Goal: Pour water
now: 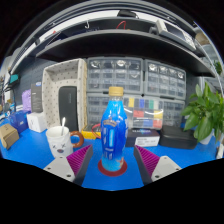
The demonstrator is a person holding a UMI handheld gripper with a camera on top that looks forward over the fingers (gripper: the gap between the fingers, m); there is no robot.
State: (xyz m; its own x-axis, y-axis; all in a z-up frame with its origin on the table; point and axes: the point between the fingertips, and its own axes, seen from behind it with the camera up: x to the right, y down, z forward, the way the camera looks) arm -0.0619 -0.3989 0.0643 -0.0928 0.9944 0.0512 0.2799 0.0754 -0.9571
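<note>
Blue plastic bottle with orange cap (pixel 114 132) stands between the gripper's (pixel 112 160) parted fingers; close squarely, then tilt toward the white cup (pixel 59 142) at ten o'clock

Too small to read: label on the clear blue-tinted plastic bottle with orange cap (pixel 113 131). Hidden behind that bottle: middle of the red ring marking (pixel 112 168) under it. Unclear whether the magenta finger pads (pixel 80 157) touch the bottle. Indistinct: contents of the grey wall of small drawers (pixel 140 78).
</note>
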